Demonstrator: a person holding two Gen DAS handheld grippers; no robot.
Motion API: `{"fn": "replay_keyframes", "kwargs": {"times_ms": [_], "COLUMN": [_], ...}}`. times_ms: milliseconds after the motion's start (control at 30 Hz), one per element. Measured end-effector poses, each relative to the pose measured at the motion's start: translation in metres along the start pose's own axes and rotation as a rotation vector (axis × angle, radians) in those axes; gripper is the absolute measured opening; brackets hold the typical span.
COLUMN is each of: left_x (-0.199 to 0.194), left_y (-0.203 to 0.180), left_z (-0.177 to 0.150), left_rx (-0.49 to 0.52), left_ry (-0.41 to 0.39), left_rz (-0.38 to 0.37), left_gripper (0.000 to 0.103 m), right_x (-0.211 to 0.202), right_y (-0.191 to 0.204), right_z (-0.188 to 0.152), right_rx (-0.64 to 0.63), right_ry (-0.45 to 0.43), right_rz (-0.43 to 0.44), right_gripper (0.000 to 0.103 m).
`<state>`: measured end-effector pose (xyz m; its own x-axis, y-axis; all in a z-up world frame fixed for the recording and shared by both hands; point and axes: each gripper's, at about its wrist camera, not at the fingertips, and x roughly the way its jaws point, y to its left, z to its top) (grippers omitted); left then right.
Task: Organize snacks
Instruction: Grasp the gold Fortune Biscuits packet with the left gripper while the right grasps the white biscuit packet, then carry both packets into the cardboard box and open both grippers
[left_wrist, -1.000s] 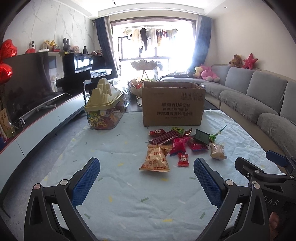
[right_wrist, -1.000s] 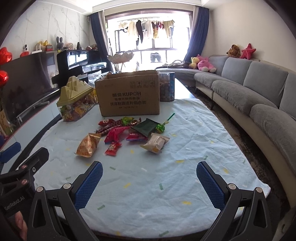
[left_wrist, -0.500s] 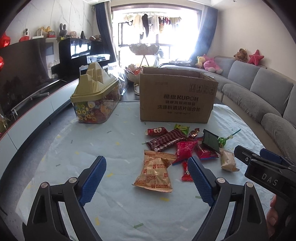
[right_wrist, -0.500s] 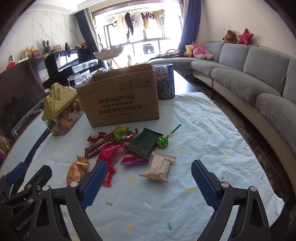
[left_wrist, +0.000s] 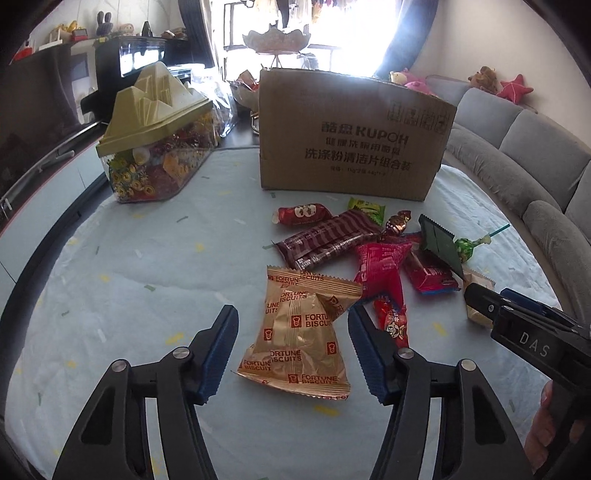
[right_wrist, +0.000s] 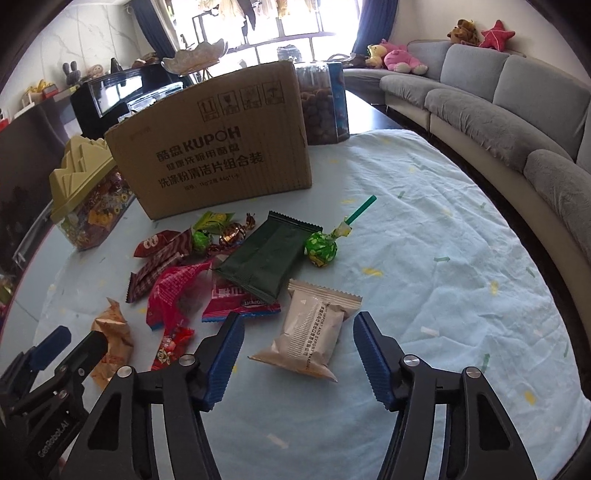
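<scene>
Several snack packets lie on a pale blue tablecloth (left_wrist: 147, 295) in front of an open cardboard box (left_wrist: 351, 140). My left gripper (left_wrist: 291, 332) is open, its fingers on either side of a gold Fortune Biscuits packet (left_wrist: 299, 332). My right gripper (right_wrist: 299, 339) is open around a beige biscuit packet (right_wrist: 314, 332). A dark green packet (right_wrist: 266, 258), a green lollipop (right_wrist: 321, 251), red packets (left_wrist: 380, 266) and a brown striped bar (left_wrist: 325, 243) lie between the grippers and the box (right_wrist: 218, 147).
A clear candy container with a yellow-green mountain-shaped lid (left_wrist: 155, 136) stands left of the box. A tall clear snack jar (right_wrist: 321, 103) stands behind the box on the right. A grey sofa (right_wrist: 498, 103) curves along the right. A dark TV cabinet (left_wrist: 48, 122) runs along the left.
Both grippers have moved forward and down toward the snacks and narrowed their opening. The gold packet now lies between the left fingers and the beige packet between the right fingers.
</scene>
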<state>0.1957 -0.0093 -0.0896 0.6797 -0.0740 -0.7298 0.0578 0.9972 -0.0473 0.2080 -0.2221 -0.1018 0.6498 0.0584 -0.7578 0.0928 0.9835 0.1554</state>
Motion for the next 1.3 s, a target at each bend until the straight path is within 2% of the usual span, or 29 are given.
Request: {"fn": "replay_keyframes", "kwargs": {"times_ms": [133, 367, 600, 867, 967, 1133, 1300], "left_x": [0.011, 0.019, 0.016, -0.017, -0.03, -0.052, -0.066], "left_y": [-0.001, -0.001, -0.004, -0.005, -0.005, -0.006, -0.006], "left_z": [0.002, 0.007, 0.007, 0.012, 0.018, 0.036, 0.067], "left_rx": [0.006, 0.003, 0.014, 0.015, 0.021, 0.064, 0.1], "left_ry": [0.037, 0.056, 0.055, -0.012, -0.032, -0.098, -0.166], "left_rz": [-0.015, -0.046, -0.049, -0.054, -0.081, -0.082, -0.066], "left_gripper": [0.048, 0.043, 0.041, 0.041, 0.041, 0.041, 0.041], "right_x": [0.008, 0.014, 0.008, -0.022, -0.036, -0.057, -0.074], "right_y": [-0.002, -0.001, 0.0, 0.007, 0.014, 0.025, 0.04], "right_z": [0.001, 0.003, 0.002, 0.0, 0.003, 0.016, 0.043], "right_rx": [0.006, -0.002, -0.023, -0.043, -0.065, -0.1, -0.154], "right_ry": [0.021, 0.042, 0.036, -0.01, -0.036, -0.089, -0.159], "right_rz": [0.004, 0.005, 0.007, 0.035, 0.051, 0.081, 0.102], "right_gripper": [0.053, 0.04, 0.032, 0.032, 0.032, 0.032, 0.032]}}
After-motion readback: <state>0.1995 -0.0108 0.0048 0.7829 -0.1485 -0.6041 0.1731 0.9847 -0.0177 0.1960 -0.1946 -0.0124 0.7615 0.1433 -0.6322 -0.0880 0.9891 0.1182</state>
